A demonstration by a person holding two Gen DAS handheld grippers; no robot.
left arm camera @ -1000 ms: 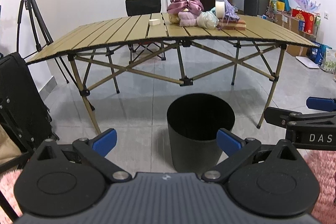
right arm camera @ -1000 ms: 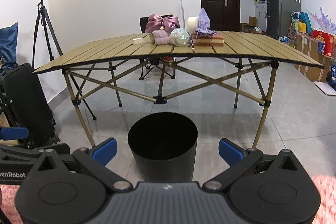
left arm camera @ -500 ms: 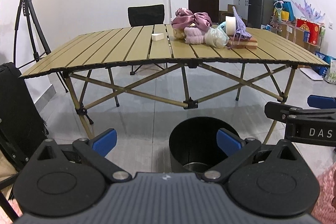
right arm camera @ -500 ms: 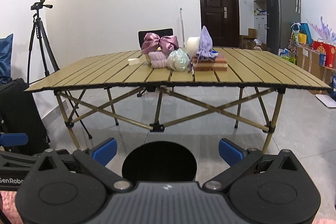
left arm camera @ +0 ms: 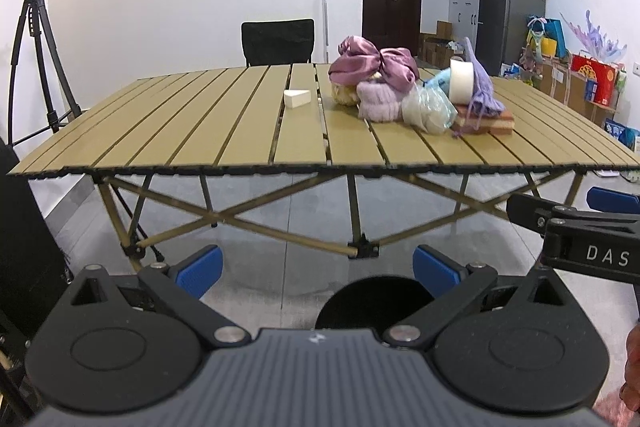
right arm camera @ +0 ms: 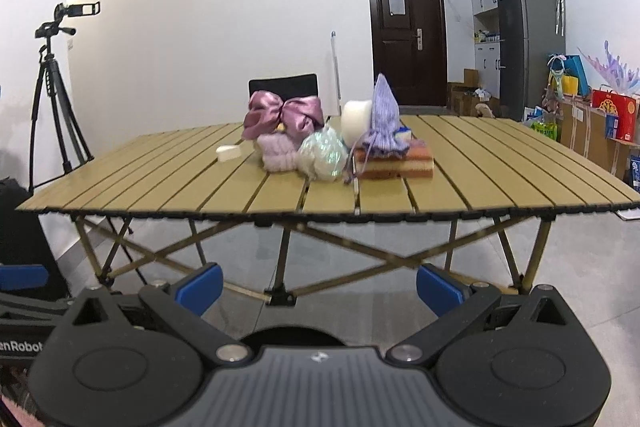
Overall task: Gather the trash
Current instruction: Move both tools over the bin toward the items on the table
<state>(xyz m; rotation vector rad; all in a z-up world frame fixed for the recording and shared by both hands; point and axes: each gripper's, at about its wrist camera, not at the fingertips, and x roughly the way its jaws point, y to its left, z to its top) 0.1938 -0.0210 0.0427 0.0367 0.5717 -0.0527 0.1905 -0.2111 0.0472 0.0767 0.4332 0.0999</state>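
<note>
Approach step: both tongs, left (left arm camera: 316,267) and right (right arm camera: 318,285), gape wide and empty. Trash pile (right arm camera: 320,143) sits mid-counter (right arm camera: 500,179); bin (left arm camera: 372,301) on the floor below. Next, I judge: reach the pile.

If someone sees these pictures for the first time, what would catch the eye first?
Probably the heap of soft things on the middle of the slatted folding table, topped by a shiny pink bow. Next, the two open grippers, left and right, low in front, with the black bin on the floor just beyond them.
</note>
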